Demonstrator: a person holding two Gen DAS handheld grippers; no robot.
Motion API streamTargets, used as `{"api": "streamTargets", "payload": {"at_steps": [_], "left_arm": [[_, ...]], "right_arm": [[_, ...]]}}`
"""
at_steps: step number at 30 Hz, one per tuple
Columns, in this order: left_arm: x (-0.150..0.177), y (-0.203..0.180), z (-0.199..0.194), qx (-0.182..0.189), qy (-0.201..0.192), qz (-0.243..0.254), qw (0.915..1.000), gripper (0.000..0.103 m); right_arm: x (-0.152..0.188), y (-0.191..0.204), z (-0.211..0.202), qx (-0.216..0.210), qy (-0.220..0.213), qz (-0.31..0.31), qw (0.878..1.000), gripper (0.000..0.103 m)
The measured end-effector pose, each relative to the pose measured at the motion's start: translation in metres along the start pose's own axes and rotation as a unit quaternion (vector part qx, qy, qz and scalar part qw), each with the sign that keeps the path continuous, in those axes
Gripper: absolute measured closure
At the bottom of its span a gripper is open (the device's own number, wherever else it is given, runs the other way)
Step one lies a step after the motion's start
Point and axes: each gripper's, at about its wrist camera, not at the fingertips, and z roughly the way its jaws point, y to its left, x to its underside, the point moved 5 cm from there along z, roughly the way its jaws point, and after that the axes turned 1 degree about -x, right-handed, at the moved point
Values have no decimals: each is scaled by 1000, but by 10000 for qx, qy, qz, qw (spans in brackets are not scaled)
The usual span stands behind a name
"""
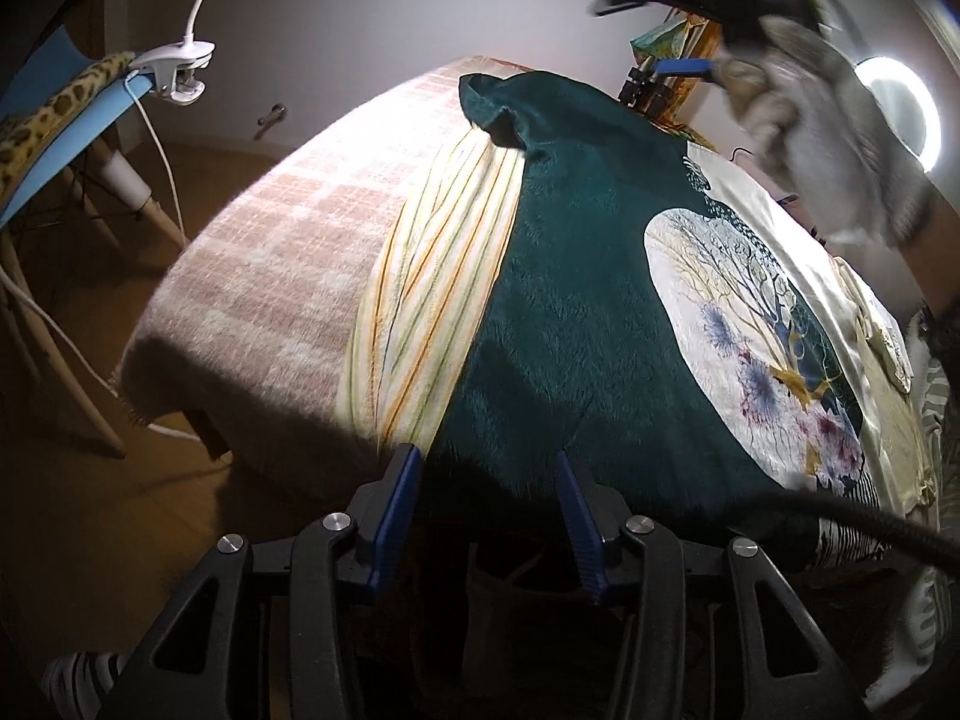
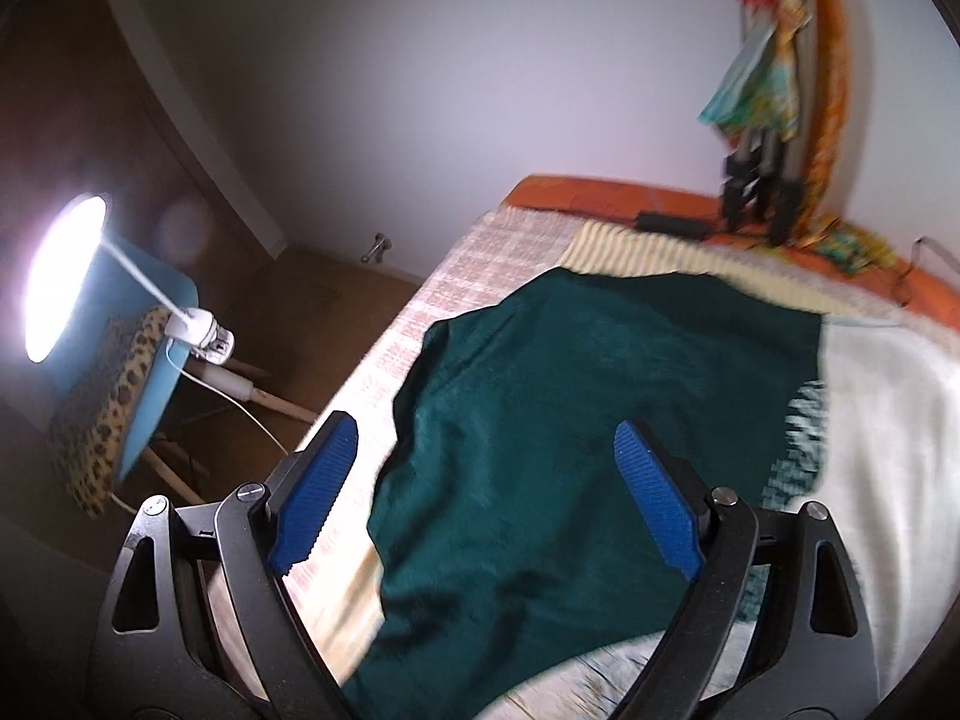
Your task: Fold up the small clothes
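Observation:
A dark green cloth (image 1: 570, 312) with a white printed tree panel (image 1: 750, 336) lies spread on the bed; it also shows in the right wrist view (image 2: 558, 438). My left gripper (image 1: 486, 462) is open and empty at the cloth's near edge. In the left wrist view my right gripper (image 1: 690, 67) is blurred and raised at the top right, with a blurred grey garment (image 1: 822, 138) beside it; whether it touches the garment I cannot tell. In the right wrist view my right gripper (image 2: 483, 426) is open and empty above the green cloth.
A pink checked blanket (image 1: 288, 240) and a striped yellow cloth (image 1: 432, 300) cover the bed. A blue chair (image 2: 144, 372) with a leopard cushion and a clip lamp (image 1: 180, 69) stands to the left. A ring light (image 1: 906, 108) and a tripod (image 2: 756, 180) are at the far side.

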Motion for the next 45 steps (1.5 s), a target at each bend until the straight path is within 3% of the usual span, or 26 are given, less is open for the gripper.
{"api": "streamTargets", "payload": {"at_steps": [16, 20, 23, 24, 25, 26, 28, 34, 45], "left_arm": [[-12, 5, 8, 369, -132, 77, 9992, 72], [-12, 8, 7, 439, -135, 57, 9989, 75], [-12, 11, 6, 494, -136, 4, 9987, 76], [-12, 12, 5, 503, -140, 1, 9986, 76], [-12, 11, 4, 503, -150, 5, 9986, 75], [-12, 11, 3, 503, -162, 14, 9986, 75], [-13, 12, 2, 508, -186, 28, 9985, 71], [-20, 14, -5, 458, -347, 60, 9983, 63], [-43, -5, 16, 400, -244, 584, 9972, 60]], "right_arm": [[-38, 43, 141, 369, 655, -359, 9965, 16], [-36, 46, 166, 749, 869, -657, 9912, 24], [-32, 44, 177, 1082, 1009, -938, 9845, 45], [-31, 42, 179, 1150, 1057, -999, 9827, 59], [-31, 39, 180, 1152, 1101, -1016, 9820, 68], [-31, 37, 180, 1137, 1135, -1010, 9818, 83], [-32, 32, 177, 1054, 1130, -992, 9830, 95], [-51, 20, 140, 605, 745, -774, 9924, 98], [-82, -4, 73, -155, 138, -381, 9991, 99]]}}
